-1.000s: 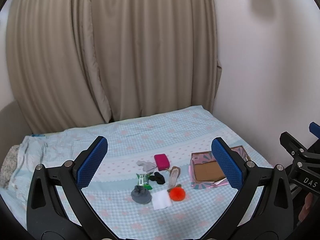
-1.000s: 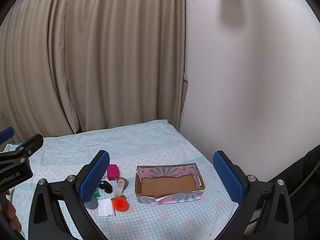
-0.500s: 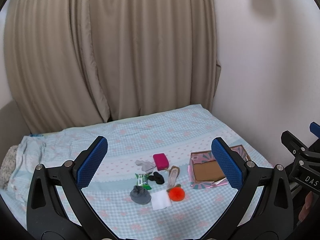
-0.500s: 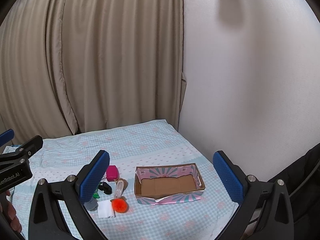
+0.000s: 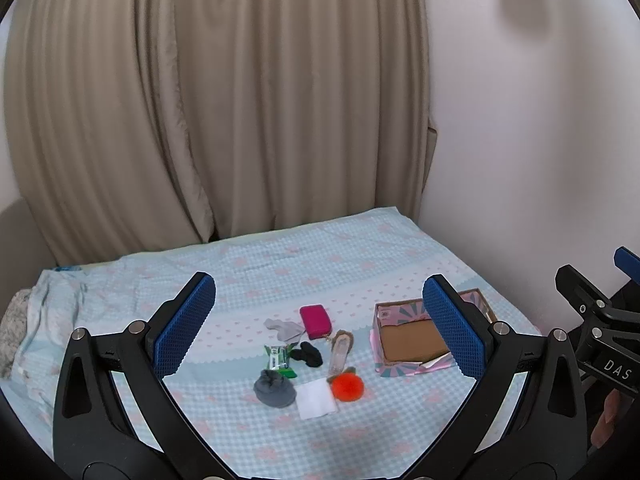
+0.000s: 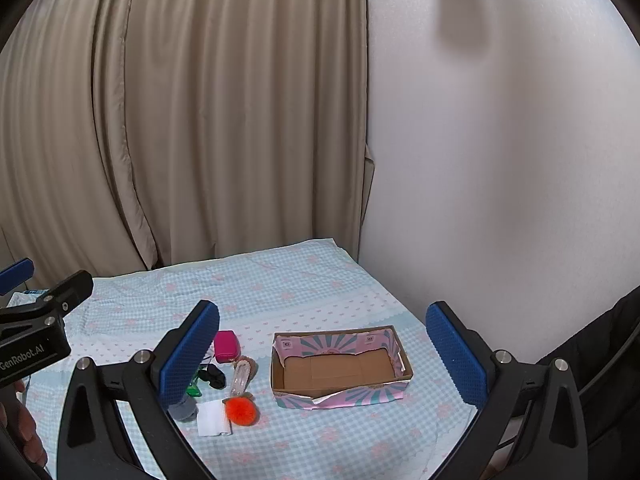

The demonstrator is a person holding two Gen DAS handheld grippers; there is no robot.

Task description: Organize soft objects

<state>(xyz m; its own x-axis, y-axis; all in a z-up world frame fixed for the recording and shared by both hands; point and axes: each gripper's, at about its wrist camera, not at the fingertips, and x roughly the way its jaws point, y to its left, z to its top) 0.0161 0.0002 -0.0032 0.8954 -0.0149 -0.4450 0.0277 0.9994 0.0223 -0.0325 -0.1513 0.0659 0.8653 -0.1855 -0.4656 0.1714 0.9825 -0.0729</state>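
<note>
A cluster of small items lies on the blue checked bed: a magenta pouch (image 5: 315, 321), a light grey sock (image 5: 285, 329), a black sock (image 5: 307, 354), a dark grey sock (image 5: 274, 388), a green packet (image 5: 278, 357), a white folded cloth (image 5: 317, 399), an orange pompom (image 5: 347, 387) and a clear tube (image 5: 339, 352). An empty cardboard box (image 6: 338, 368) with pink and teal sides stands to their right. My left gripper (image 5: 318, 328) is open, held above and short of the cluster. My right gripper (image 6: 326, 356) is open, above and short of the box.
Beige curtains (image 5: 220, 100) hang behind the bed and a white wall (image 6: 500, 140) runs along its right side. Crumpled bedding (image 5: 24, 320) lies at the far left. The bed's right edge (image 6: 420, 320) is just beyond the box.
Both views have shifted very slightly; the items and the box sit a touch lower in frame. Both grippers stay open and nothing was touched.
</note>
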